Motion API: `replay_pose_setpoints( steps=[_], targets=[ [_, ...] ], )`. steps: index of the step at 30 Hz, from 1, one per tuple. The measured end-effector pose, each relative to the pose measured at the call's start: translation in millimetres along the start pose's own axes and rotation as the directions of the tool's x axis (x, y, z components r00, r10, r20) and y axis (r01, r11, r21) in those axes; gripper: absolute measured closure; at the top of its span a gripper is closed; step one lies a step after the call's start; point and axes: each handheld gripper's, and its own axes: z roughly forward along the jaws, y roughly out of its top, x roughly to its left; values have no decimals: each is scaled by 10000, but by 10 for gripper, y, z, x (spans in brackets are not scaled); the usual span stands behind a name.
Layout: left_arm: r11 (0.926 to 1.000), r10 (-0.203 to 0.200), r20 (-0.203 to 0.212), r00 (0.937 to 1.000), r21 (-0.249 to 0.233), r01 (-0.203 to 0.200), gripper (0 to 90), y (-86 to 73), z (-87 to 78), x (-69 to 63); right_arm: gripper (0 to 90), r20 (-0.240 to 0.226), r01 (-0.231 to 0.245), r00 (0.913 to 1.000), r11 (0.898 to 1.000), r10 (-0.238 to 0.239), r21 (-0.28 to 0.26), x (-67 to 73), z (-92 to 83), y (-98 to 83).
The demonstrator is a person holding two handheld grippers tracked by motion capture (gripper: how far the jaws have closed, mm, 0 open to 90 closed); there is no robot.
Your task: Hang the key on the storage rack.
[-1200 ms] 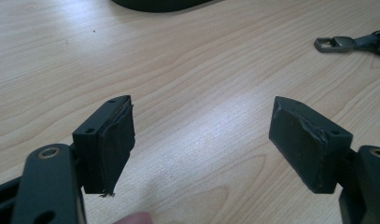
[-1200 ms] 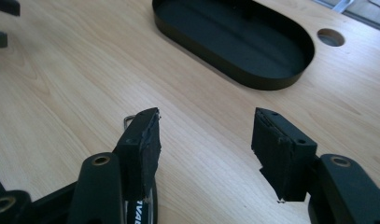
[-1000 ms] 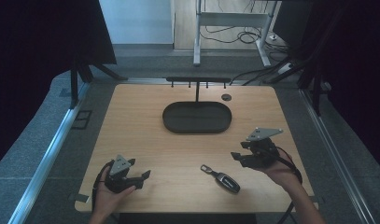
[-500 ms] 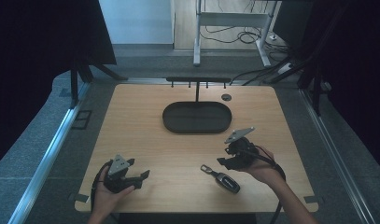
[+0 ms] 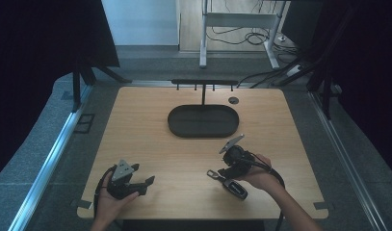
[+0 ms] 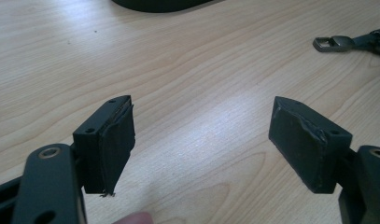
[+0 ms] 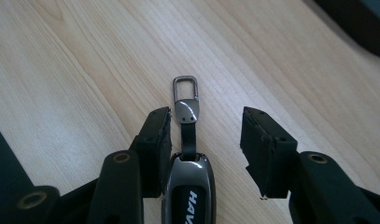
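Observation:
A dark car key fob (image 5: 235,188) with a short strap and a metal clip (image 5: 212,173) lies flat near the table's front right. My right gripper (image 5: 228,171) is tipped down right over it. In the right gripper view the fob (image 7: 188,189) lies between the jaws, close against the left pad (image 7: 158,144), with the clip (image 7: 184,92) pointing ahead. The right pad stands apart from it, so my right gripper (image 7: 206,135) is open; its jaws have just been closing. My left gripper (image 5: 144,185) rests at the front left, and its jaws (image 6: 201,140) are wide open on nothing.
A black oval tray (image 5: 203,121) sits at the table's middle back, with a low hook rail (image 5: 203,83) behind it and a small round disc (image 5: 233,100) to its right. Bare wood lies between the two grippers.
My right gripper has moved left and down from the right side of the table to just over the key fob. The left gripper has stayed put.

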Motion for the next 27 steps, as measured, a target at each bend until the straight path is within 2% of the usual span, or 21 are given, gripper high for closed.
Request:
replay_pose_setpoints(
  steps=[5,14,27],
  targets=[
    [10000,-37,-37,10000,3,38,230,-2,-8,18,556,-167,51,9999,9986,-42,521,26,145,1],
    [9999,79,-5,10000,86,-79,230,-4,12,-11,607,-309,13,9995,9961,14,885,40,255,-1],
    [9999,39,-30,10000,143,-38,231,-8,12,5,659,-605,-103,9979,9851,210,1715,-11,391,-6]
  ],
)
